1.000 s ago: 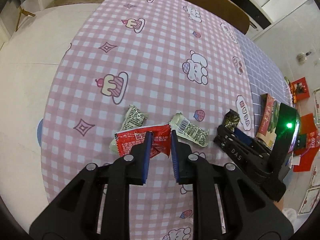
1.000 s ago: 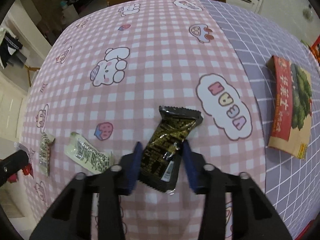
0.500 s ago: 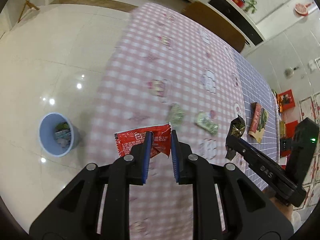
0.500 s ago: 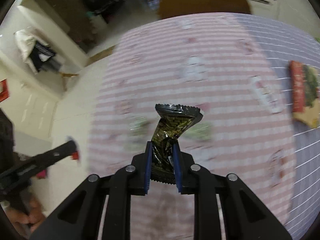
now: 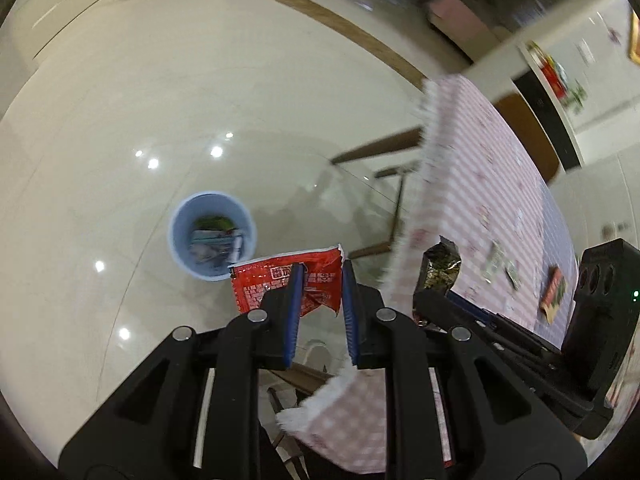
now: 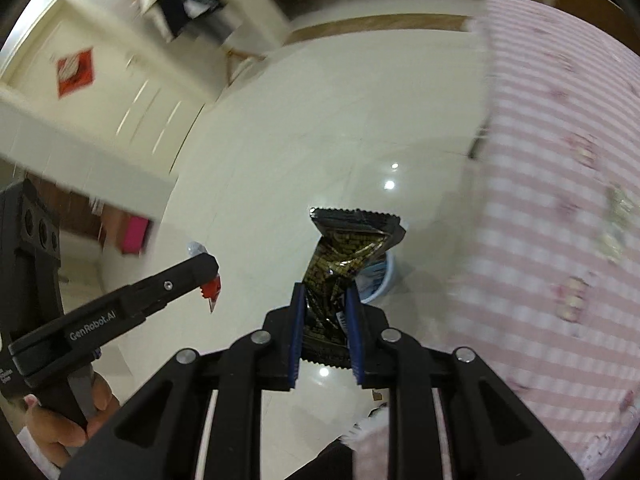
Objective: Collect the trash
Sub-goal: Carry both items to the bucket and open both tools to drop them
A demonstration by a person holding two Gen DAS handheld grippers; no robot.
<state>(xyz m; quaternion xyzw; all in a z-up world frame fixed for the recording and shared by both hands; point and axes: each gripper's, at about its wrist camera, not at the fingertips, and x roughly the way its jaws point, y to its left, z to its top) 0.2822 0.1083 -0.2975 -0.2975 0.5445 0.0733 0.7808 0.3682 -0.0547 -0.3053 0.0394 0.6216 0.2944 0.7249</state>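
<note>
Left wrist view shows the left gripper (image 5: 319,295) clamped on a red wrapper (image 5: 289,282), held above the pale floor (image 5: 120,120) beside a blue bin (image 5: 212,236) with trash inside. Right wrist view shows the right gripper (image 6: 325,326), its jaws having just closed, pinching a black and gold wrapper (image 6: 344,252) over the floor, next to the pink checked tablecloth (image 6: 560,200)

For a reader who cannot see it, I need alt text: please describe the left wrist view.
The left tongs are shut on a red wrapper, held above a pale tiled floor near a blue bin that already holds trash. At right, the right tongs grip a dark wrapper beside the pink checked tablecloth.
</note>
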